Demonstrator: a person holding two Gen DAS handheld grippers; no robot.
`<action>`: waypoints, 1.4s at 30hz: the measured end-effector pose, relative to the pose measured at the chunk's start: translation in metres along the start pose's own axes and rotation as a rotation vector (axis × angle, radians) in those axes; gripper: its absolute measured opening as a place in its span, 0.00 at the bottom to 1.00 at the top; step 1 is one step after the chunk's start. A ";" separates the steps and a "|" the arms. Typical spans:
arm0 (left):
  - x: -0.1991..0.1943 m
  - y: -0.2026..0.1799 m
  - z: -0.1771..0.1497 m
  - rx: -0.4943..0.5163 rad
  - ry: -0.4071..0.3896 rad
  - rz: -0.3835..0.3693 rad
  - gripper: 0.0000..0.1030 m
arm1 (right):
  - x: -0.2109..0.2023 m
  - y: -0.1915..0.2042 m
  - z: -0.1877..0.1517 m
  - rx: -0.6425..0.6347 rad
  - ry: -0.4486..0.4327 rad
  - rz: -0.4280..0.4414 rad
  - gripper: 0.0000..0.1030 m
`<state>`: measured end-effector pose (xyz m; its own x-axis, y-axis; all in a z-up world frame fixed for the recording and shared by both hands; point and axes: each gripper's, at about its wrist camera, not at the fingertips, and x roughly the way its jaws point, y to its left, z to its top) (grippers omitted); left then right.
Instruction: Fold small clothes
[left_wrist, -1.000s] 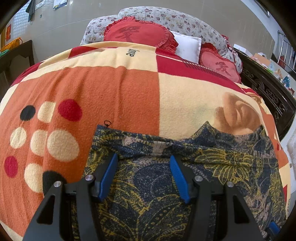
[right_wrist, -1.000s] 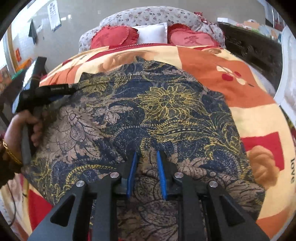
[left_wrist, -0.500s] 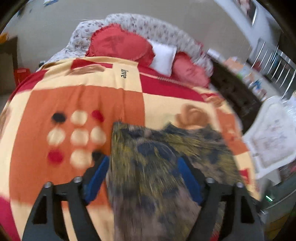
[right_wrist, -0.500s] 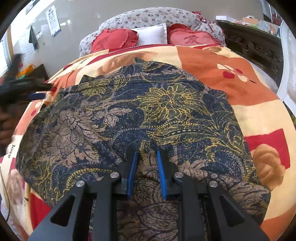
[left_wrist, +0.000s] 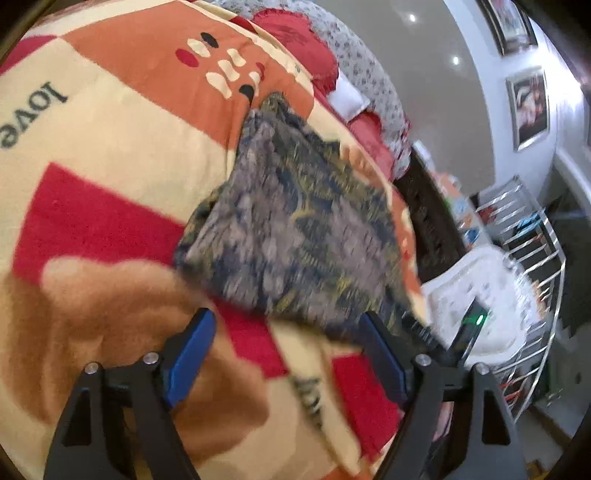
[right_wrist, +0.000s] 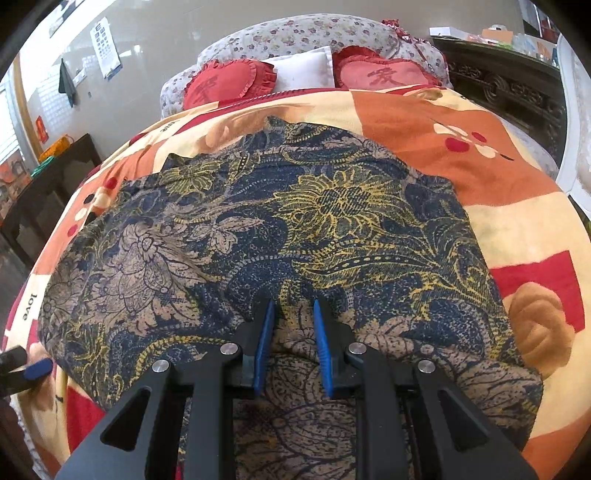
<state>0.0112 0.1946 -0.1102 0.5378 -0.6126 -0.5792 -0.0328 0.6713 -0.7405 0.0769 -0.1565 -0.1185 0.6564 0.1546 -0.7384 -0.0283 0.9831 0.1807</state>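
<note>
A dark blue garment with yellow and tan floral print (right_wrist: 280, 236) lies spread flat on the bed blanket (right_wrist: 517, 221). My right gripper (right_wrist: 293, 314) sits over its near edge, jaws narrowly apart with a fold of the cloth between the blue pads. My left gripper (left_wrist: 288, 332) is open and empty, off the cloth near the garment's (left_wrist: 303, 221) near edge, above the blanket (left_wrist: 110, 166). The left view is blurred. One left fingertip (right_wrist: 37, 369) shows at the far left edge of the right wrist view.
Two red heart cushions (right_wrist: 229, 81) and a white pillow (right_wrist: 303, 70) lie at the head of the bed. A dark carved wooden frame (right_wrist: 509, 92) runs along the right side. A dark table (right_wrist: 55, 173) stands to the left. A metal rack (left_wrist: 524, 240) stands beyond the bed.
My left gripper has let go of the garment's left part, opened wider and swung away to the bed's side. The right gripper has stayed on the near edge.
</note>
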 end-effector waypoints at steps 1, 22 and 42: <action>0.002 0.002 0.005 -0.018 -0.009 -0.018 0.80 | 0.000 0.000 0.000 -0.002 0.000 -0.002 0.23; 0.022 -0.006 0.023 -0.024 -0.137 0.133 0.48 | 0.000 -0.004 0.000 0.020 0.000 0.036 0.23; 0.038 -0.160 -0.031 0.784 -0.324 0.299 0.13 | -0.009 0.047 0.131 0.068 0.079 0.471 0.38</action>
<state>0.0105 0.0509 -0.0238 0.8143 -0.2983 -0.4979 0.3109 0.9486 -0.0598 0.1684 -0.1245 -0.0178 0.5249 0.5912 -0.6124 -0.2582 0.7961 0.5473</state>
